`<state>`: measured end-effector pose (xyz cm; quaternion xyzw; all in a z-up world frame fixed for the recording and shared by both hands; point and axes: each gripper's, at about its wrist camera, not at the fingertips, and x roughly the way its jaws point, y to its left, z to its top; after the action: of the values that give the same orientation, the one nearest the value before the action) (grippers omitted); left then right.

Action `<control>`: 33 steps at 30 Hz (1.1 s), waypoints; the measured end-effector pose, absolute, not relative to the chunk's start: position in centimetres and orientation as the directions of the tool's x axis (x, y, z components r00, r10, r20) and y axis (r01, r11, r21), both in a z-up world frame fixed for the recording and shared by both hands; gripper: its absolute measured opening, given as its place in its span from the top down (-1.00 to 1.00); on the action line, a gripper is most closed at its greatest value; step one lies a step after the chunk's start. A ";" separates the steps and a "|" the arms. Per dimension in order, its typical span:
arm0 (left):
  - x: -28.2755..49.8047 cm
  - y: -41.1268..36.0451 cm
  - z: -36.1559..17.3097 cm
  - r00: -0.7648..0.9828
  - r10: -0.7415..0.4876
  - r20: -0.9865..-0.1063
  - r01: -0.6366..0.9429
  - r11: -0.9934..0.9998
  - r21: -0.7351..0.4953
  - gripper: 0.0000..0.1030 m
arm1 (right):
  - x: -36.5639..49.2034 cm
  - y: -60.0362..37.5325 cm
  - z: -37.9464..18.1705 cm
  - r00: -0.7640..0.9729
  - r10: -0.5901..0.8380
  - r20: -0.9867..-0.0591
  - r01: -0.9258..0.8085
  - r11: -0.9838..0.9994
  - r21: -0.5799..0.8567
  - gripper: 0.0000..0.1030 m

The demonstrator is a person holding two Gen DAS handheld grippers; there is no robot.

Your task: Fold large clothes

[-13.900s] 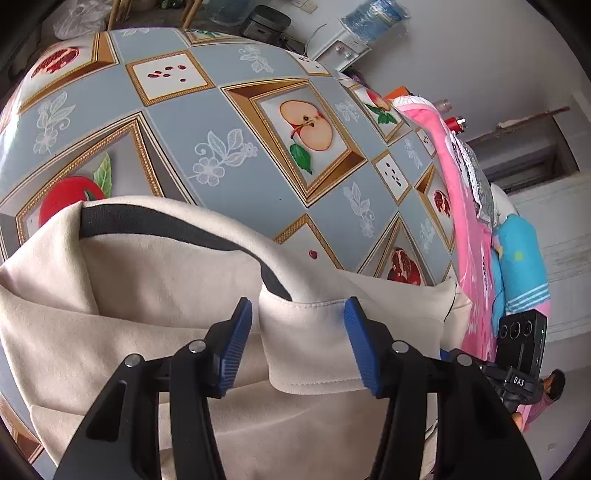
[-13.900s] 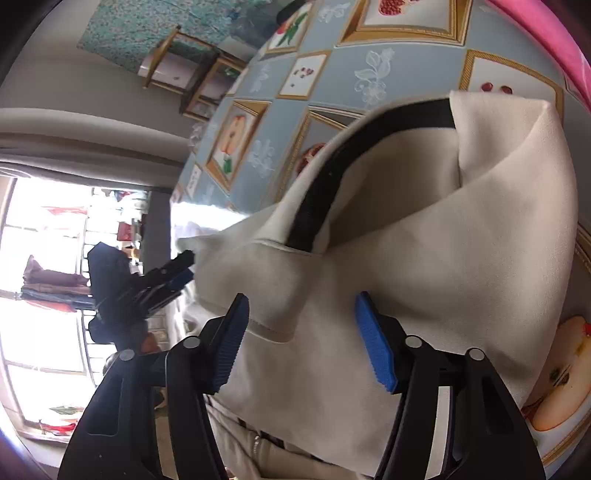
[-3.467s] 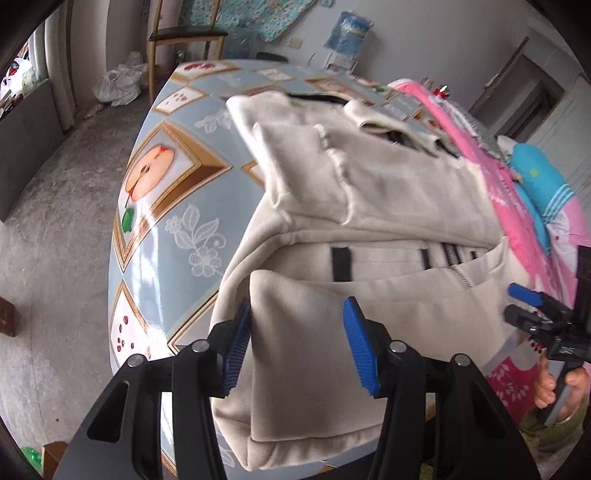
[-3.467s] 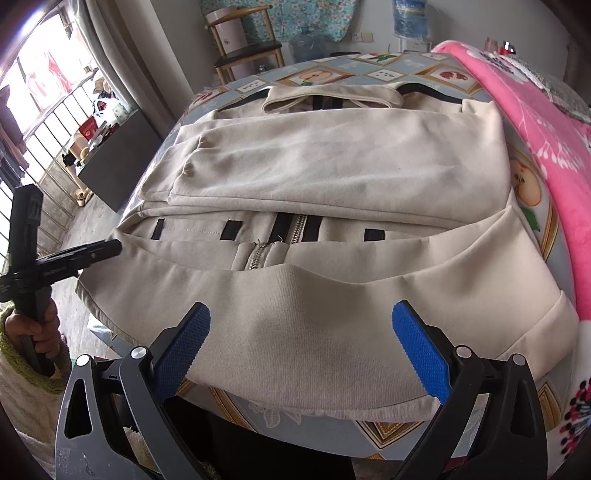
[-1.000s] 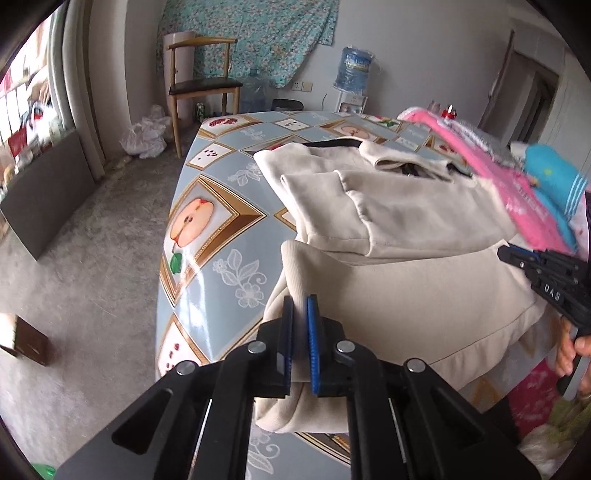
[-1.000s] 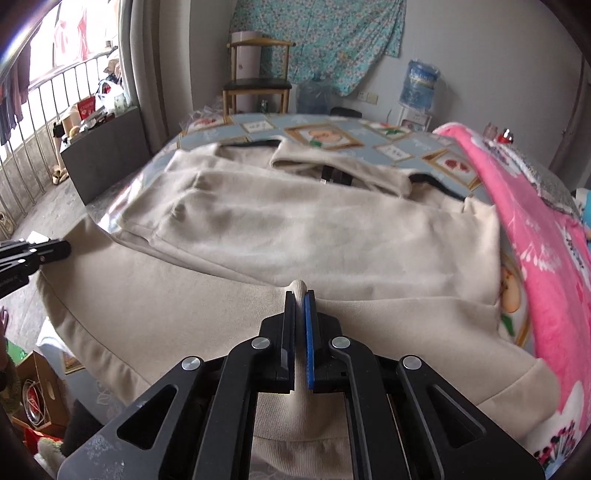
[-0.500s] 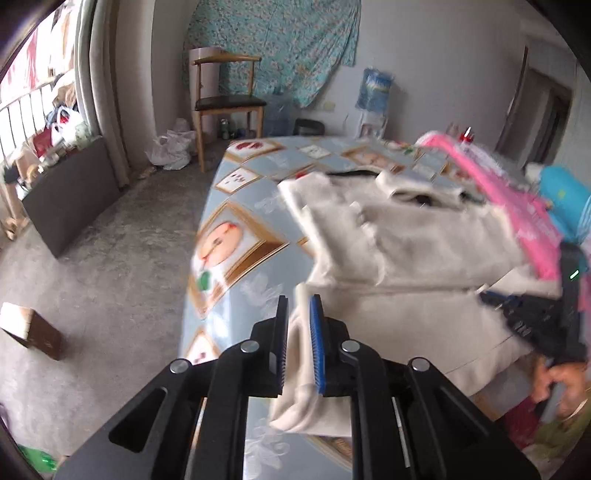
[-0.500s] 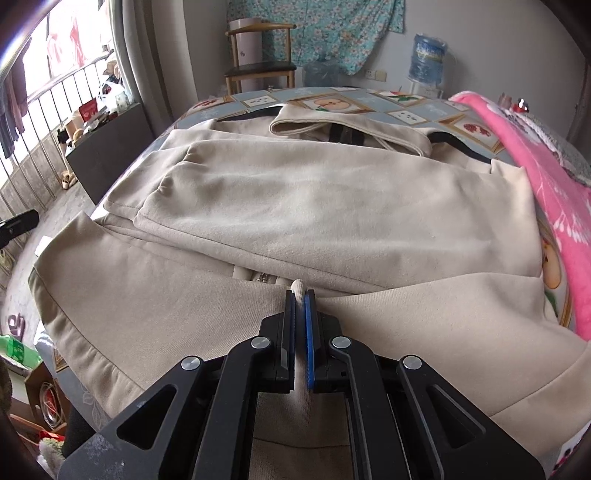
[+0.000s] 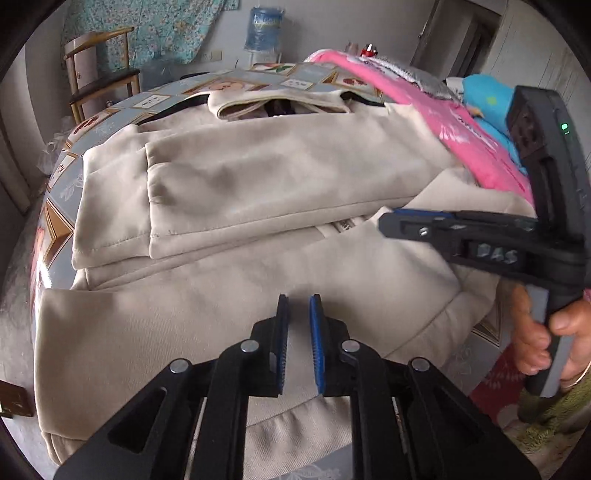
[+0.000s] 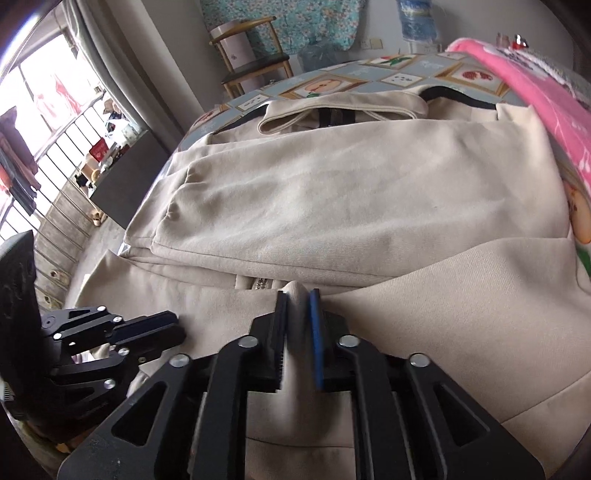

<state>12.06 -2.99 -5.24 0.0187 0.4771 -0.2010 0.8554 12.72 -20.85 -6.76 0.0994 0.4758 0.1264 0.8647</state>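
Observation:
A large beige zip jacket (image 9: 258,184) lies on the table with its sleeves folded across the body and its lower part hanging over the near edge; it also shows in the right wrist view (image 10: 369,192). My left gripper (image 9: 298,306) hovers just above the jacket's lower part, its jaws a narrow gap apart with no cloth between them. My right gripper (image 10: 298,299) is shut on a fold of the jacket's lower edge near the zip (image 10: 260,284). The right gripper also shows in the left wrist view (image 9: 410,219), and the left one in the right wrist view (image 10: 162,325).
The table wears a blue cloth with fruit pictures (image 10: 402,79). A pink blanket (image 9: 424,110) lies along the right side. A wooden chair (image 10: 251,55) and a water bottle (image 9: 264,29) stand at the back. A railing and window (image 10: 55,147) are on the left.
My left gripper has let go of the jacket's left edge, opened slightly and swung right over the jacket's lower part. My right gripper still pinches its fold.

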 end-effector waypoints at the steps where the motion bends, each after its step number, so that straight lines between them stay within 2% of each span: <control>1: 12.1 -3.0 -5.2 0.463 -0.322 -0.826 0.356 0.921 -0.160 0.78 | 12.4 -21.5 -6.2 0.529 0.308 -0.791 -0.116 0.949 0.292 0.38; 6: 12.1 -3.0 -5.4 0.468 -0.316 -0.825 0.348 0.924 -0.157 0.78 | 10.3 -26.7 -3.0 0.623 0.190 -0.759 -0.035 0.976 0.215 0.10; 9: 12.0 -3.0 -5.3 0.471 -0.312 -0.825 0.354 0.924 -0.147 0.78 | 9.8 -29.6 -3.0 0.605 0.106 -0.789 0.015 0.989 0.144 -0.07; 13: 12.1 -3.0 -5.3 0.472 -0.313 -0.824 0.356 0.923 -0.147 0.78 | 10.6 -30.2 -5.8 0.503 0.021 -0.864 0.037 0.998 0.046 -0.06; 14: 12.0 -3.0 -5.3 0.472 -0.313 -0.824 0.357 0.923 -0.146 0.78 | 10.8 -30.1 -6.3 0.496 0.009 -0.868 0.044 0.998 0.035 -0.05; 16: 12.0 -3.1 -5.3 0.476 -0.306 -0.824 0.359 0.923 -0.136 0.78 | 10.8 -29.7 -6.8 0.510 -0.047 -0.859 0.062 0.998 -0.018 0.45; 17: 11.9 -3.1 -5.3 0.479 -0.301 -0.824 0.362 0.924 -0.127 0.78 | 10.6 -29.6 -6.8 0.518 -0.071 -0.852 0.065 0.997 -0.043 0.59; 18: 11.8 -3.2 -5.3 0.483 -0.296 -0.824 0.364 0.924 -0.119 0.78 | 10.6 -29.5 -6.6 0.528 -0.077 -0.846 0.062 0.997 -0.051 0.85; 19: 11.8 -3.3 -5.2 0.486 -0.292 -0.824 0.367 0.924 -0.111 0.78 | 10.4 -29.5 -6.3 0.539 -0.074 -0.839 0.065 0.997 -0.046 0.91; 25: 11.9 -3.4 -5.2 0.492 -0.281 -0.824 0.373 0.923 -0.092 0.78 | 9.8 -30.0 -3.0 0.644 -0.075 -0.761 0.101 0.995 -0.013 0.92; 28: 11.9 -3.4 -5.2 0.493 -0.280 -0.823 0.374 0.923 -0.090 0.78 | 11.1 -29.8 -4.4 0.628 -0.093 -0.773 0.112 0.993 -0.028 0.92; 31: 11.9 -3.3 -5.2 0.493 -0.284 -0.822 0.376 0.922 -0.093 0.78 | 11.8 -29.5 -7.1 0.590 -0.149 -0.794 0.117 0.988 -0.098 0.92; 33: 11.9 -3.2 -5.2 0.494 -0.286 -0.821 0.376 0.922 -0.095 0.78 | 11.6 -28.8 -6.8 0.587 -0.193 -0.786 0.119 0.981 -0.152 0.88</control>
<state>11.89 -3.21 -5.20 0.0484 0.4652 -0.1917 0.8629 11.63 -28.79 -6.78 -0.0414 0.4459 -0.0876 0.8898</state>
